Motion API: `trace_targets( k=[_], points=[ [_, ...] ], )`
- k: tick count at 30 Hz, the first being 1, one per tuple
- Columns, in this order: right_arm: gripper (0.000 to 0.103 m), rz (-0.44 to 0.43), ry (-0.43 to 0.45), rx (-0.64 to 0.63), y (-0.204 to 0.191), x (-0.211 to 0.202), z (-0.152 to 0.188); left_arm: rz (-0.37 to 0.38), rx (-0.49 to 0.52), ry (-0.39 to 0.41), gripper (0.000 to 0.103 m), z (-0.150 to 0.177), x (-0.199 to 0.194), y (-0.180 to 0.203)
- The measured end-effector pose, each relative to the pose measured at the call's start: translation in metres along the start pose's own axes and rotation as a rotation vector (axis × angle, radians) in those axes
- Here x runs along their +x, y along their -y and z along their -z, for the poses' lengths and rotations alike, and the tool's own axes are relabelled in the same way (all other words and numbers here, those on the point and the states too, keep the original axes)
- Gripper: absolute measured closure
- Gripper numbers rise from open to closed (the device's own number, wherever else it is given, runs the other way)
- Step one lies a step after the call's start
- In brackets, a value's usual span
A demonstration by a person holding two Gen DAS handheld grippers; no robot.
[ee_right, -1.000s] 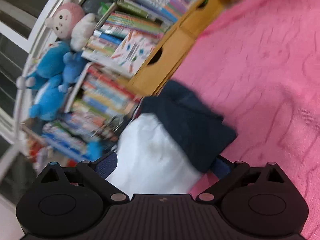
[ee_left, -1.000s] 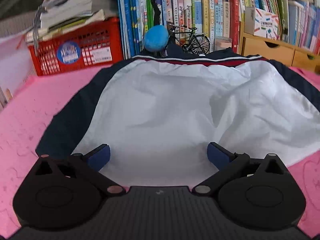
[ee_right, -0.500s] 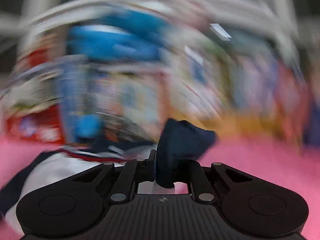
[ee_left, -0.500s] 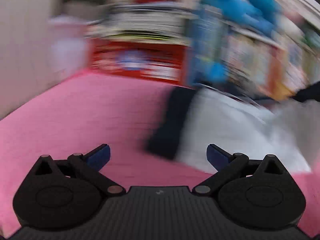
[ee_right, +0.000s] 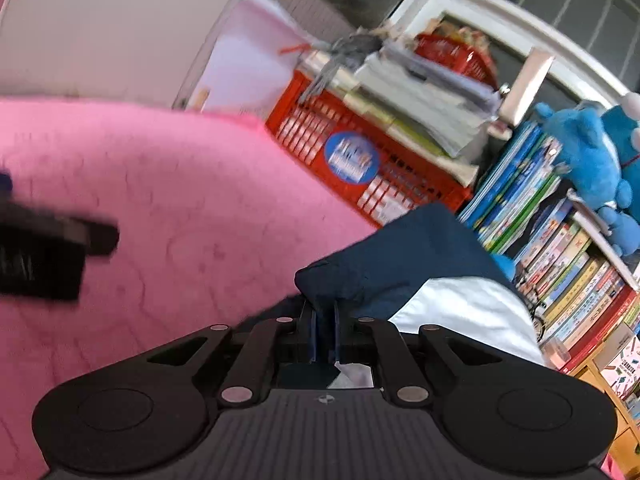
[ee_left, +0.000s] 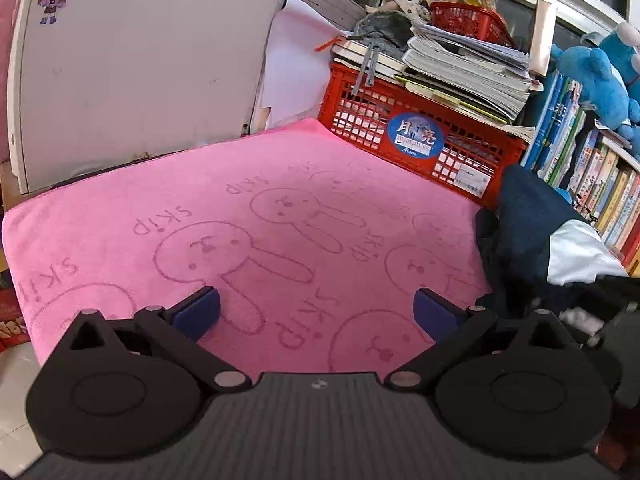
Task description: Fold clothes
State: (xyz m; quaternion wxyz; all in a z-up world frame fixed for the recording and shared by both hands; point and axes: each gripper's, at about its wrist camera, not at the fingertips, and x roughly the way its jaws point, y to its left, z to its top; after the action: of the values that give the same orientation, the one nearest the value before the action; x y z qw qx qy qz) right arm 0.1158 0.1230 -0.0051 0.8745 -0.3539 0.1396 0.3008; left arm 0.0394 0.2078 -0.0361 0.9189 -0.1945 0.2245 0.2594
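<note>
Left wrist view shows one left gripper (ee_left: 316,312) with its two blue-padded fingers spread wide and nothing between them, poised over a fuzzy pink towel (ee_left: 248,216) embossed with rabbit outlines and the word "SKIP". One navy-and-white jacket (ee_left: 532,240), smooth woven cloth, is bunched at the right edge of the frame, beside a red lattice plastic crate (ee_left: 400,120) bearing a round blue sticker and a slumping stack of books (ee_left: 460,68). A second, smaller red basket (ee_left: 468,20) sits on top at upper right. Right wrist view alone shows the right gripper (ee_right: 324,328) pinched tight on a fold of the jacket's navy sleeve (ee_right: 392,264), the cloth bulging up from between the pads at lower centre, with white fabric to its right. That view also catches a blurred black part of the left gripper at the left edge, plus a blue plush toy (ee_right: 588,160) above rows of upright books at right.
</note>
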Motion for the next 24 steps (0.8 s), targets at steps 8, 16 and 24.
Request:
trace_targets(
  k=[8,16,24],
  points=[
    [0.040,-0.049,0.085,-0.024,0.008,-0.048,0.022,-0.019,0.047,-0.030,0.000,-0.003,0.005,0.006],
    [0.031,0.261,0.011,-0.100,0.049,-0.066,0.072,0.203,0.026,-0.049,0.000,-0.021,-0.010,0.023],
    [0.076,0.336,-0.103,-0.128,0.060,-0.019,0.100,0.454,-0.060,-0.193,0.000,-0.016,0.002,0.042]
  ],
)
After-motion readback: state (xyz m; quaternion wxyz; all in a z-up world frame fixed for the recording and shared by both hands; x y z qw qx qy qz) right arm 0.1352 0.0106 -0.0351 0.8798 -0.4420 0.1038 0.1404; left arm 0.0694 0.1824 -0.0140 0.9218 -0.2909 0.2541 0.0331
